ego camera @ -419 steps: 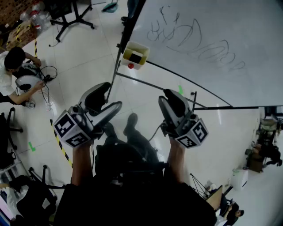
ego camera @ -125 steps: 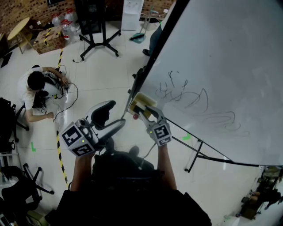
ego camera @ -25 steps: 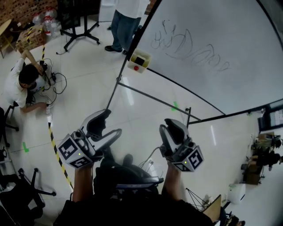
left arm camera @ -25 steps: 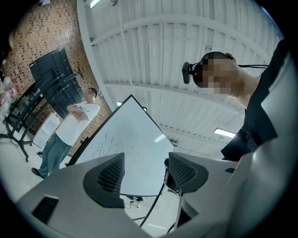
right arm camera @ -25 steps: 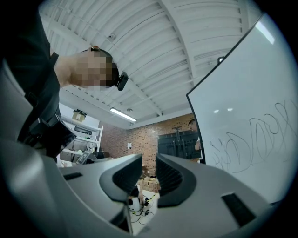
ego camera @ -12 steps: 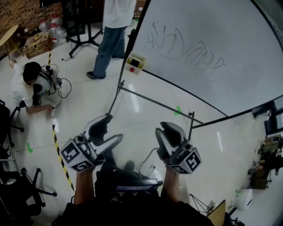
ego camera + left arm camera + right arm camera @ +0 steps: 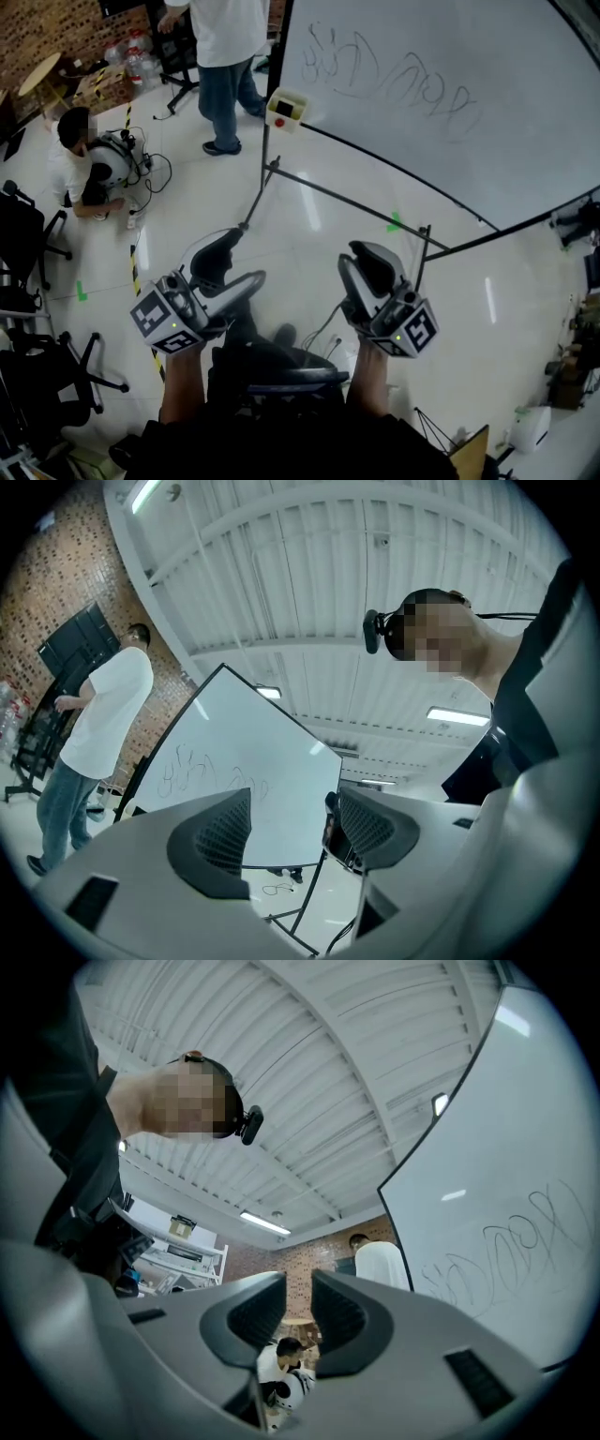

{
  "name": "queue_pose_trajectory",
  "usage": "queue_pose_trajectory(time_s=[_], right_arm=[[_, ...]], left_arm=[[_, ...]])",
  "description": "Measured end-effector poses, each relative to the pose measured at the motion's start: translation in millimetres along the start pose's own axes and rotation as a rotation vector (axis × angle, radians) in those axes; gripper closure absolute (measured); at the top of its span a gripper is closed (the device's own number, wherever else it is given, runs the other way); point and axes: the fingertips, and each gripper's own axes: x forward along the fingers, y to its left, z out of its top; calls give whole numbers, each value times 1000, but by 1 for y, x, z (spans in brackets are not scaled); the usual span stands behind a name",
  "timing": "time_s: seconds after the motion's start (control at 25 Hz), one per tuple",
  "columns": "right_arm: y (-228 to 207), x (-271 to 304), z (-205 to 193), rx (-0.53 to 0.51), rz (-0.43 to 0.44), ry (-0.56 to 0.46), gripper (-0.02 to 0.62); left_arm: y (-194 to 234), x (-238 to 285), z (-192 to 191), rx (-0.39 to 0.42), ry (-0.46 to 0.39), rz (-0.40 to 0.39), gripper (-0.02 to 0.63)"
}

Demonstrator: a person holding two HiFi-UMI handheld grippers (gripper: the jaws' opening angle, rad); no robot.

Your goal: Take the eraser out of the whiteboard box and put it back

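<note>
The whiteboard [image 7: 450, 56] with scribbles fills the upper right of the head view. A small cream box [image 7: 287, 108] hangs at its lower left corner, with a dark eraser [image 7: 285, 105] lying in it and a red dot below. Both grippers are held low over the floor, far below the box. My left gripper [image 7: 239, 264] is open, and its own view [image 7: 291, 817] shows nothing between the jaws, only the whiteboard [image 7: 239, 771] beyond. My right gripper [image 7: 364, 258] has just a narrow gap in its own view [image 7: 298, 1312], also holding nothing.
A person in a white shirt and jeans [image 7: 220, 56] stands just left of the box. Another person [image 7: 89, 159] crouches on the floor at left among cables. The board's stand bars [image 7: 347, 202] cross the floor ahead. Office chairs [image 7: 28, 244] and striped tape [image 7: 136, 272] are at left.
Both grippers have shifted together across the floor, still low and apart. The standing person has walked closer to the board's left edge. The box still hangs at the board's corner.
</note>
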Motion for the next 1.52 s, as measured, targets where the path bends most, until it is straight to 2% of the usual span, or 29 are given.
queue_pose_trajectory(time_s=[0.24, 0.44, 0.64, 0.96, 1.28, 1.52], right_arm=[[9, -42, 10, 87, 26, -54, 502], [14, -72, 5, 142, 28, -76, 509], [10, -85, 13, 76, 7, -102, 512], [18, -64, 19, 80, 15, -97, 518], [29, -22, 16, 0, 24, -57, 518], [42, -2, 12, 2, 26, -38, 518]], left_arm=[[-40, 0, -18, 38, 42, 61, 314], [-66, -2, -33, 40, 75, 95, 314], [-78, 7, -33, 64, 80, 64, 314], [-66, 3, -17, 87, 51, 19, 314], [-37, -20, 4, 60, 14, 12, 314], [-29, -30, 10, 37, 16, -8, 313]])
